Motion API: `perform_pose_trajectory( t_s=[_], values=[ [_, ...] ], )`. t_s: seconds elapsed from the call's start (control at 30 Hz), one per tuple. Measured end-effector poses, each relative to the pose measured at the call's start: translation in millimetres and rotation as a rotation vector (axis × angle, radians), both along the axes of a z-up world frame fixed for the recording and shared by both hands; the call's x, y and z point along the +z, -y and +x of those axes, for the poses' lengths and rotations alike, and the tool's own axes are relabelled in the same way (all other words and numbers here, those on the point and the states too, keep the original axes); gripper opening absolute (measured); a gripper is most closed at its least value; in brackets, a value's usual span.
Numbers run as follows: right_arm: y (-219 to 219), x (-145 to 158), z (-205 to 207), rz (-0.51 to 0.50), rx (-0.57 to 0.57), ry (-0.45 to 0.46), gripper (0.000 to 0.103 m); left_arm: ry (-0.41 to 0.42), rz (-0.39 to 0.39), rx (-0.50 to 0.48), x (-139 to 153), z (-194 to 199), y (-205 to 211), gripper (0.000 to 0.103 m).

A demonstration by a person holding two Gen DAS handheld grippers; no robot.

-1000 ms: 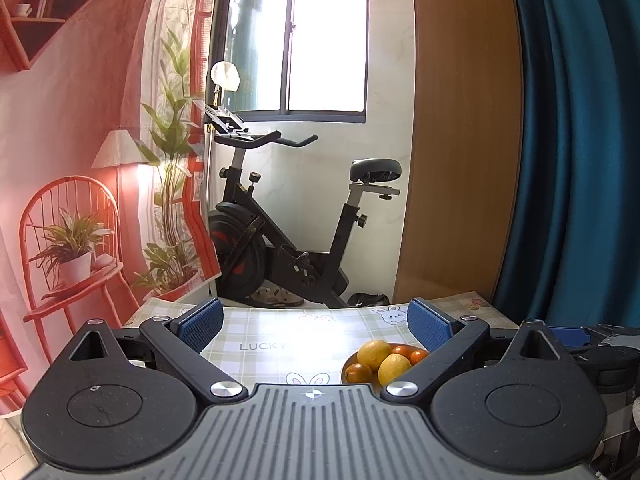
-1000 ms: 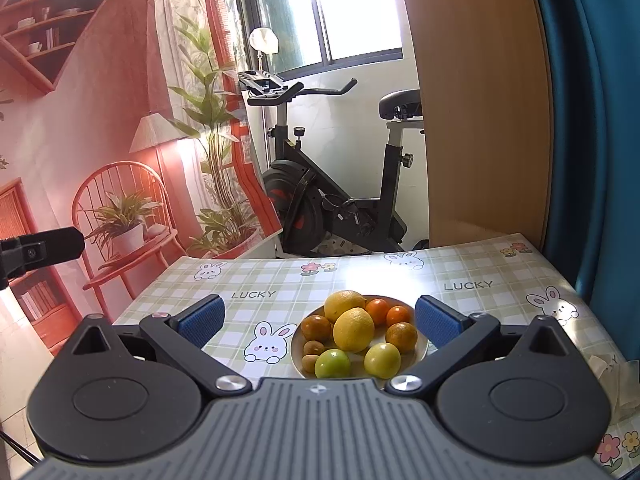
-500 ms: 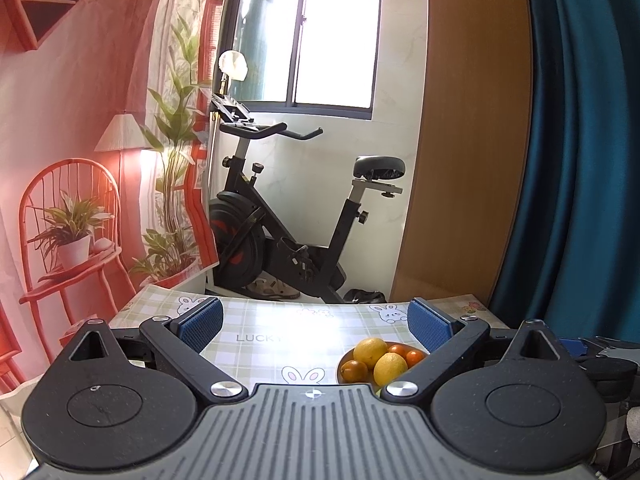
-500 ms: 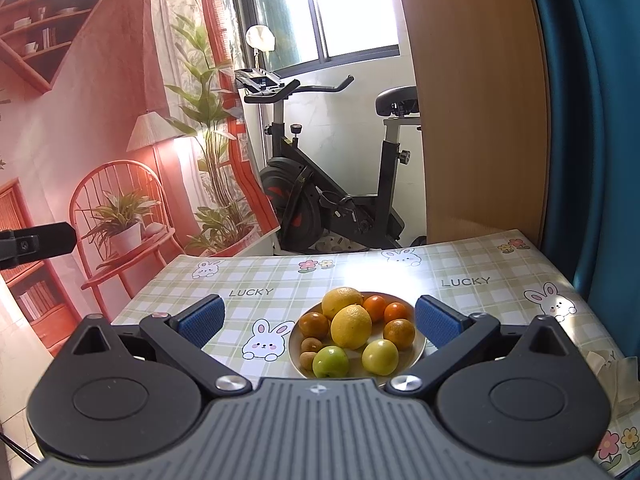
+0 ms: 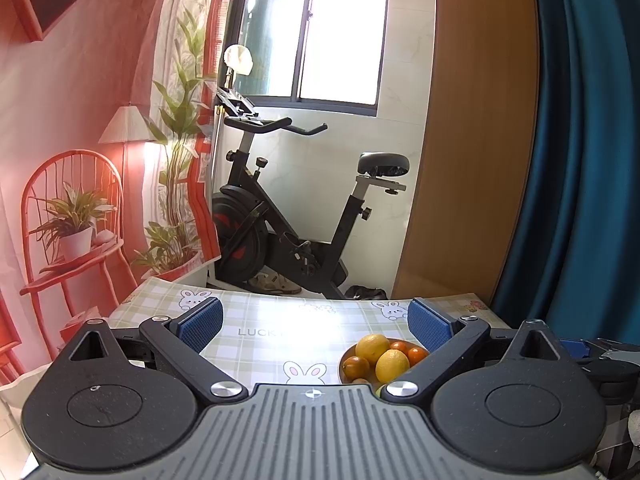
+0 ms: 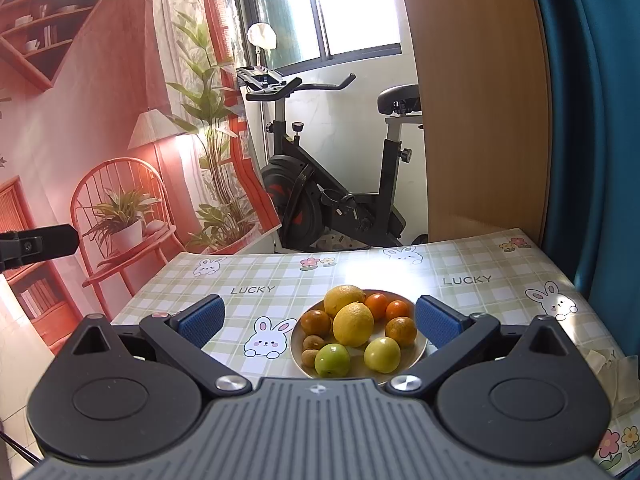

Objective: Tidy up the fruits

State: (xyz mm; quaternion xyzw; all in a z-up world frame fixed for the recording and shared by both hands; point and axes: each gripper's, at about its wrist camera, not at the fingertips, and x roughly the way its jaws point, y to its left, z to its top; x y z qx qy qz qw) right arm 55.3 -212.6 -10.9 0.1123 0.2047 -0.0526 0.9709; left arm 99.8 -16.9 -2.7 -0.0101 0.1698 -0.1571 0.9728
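Blue pads face each other across a wide gap on the left hand-held gripper (image 5: pixel 314 322), which holds nothing. It hangs above a tabletop (image 5: pixel 256 344) covered in green-and-white check with cartoon rabbits and the word LUCKY. A plate (image 5: pixel 343 364) of fruit sits low and to the right, partly hidden behind the gripper's right finger and body; two lemons (image 5: pixel 392 365), a brownish orange (image 5: pixel 355 366) and two small tangerines (image 5: pixel 416 355) show. Beyond the tabletop's far edge stands a black exercise bike (image 5: pixel 288 236) under a bright window, with a red printed backdrop to the left and a blue curtain (image 5: pixel 580 160) to the right.

From the right wrist view, the right hand-held gripper (image 6: pixel 320 320) is likewise spread wide and empty — its blue pads stand to either side of the plate (image 6: pixel 420 354), above it and not touching it. The whole pile is visible here: two lemons (image 6: pixel 353 324) in the middle, tangerines (image 6: pixel 377 306) behind them, an orange (image 6: pixel 401 331) on the right, a darker orange (image 6: pixel 316 322) on the left, two small brown fruits (image 6: pixel 313 343) at the left rim, and a green apple (image 6: pixel 332 360) beside a yellow-green one (image 6: pixel 382 355) at the front. Crumpled pale plastic (image 6: pixel 616 376) lies at the tabletop's right edge.
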Motion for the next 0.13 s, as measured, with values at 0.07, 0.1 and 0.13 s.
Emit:
perform_pose_trajectory(
  t_s=[0.07,0.1,0.13],
  values=[
    [-0.2,0.3,0.1,0.000,0.000,0.000,0.103,-0.003,-0.001,0.002,-0.2,0.5,-0.2,0.100],
    [-0.3,0.3,0.1,0.000,-0.001,0.000,0.103,-0.004,-0.003,0.003,-0.3,0.9,-0.5,0.100],
    [-0.4,0.3,0.0,0.001,-0.001,-0.001,0.103,-0.006,-0.004,0.004,-0.3,1.0,-0.7,0.100]
  ],
)
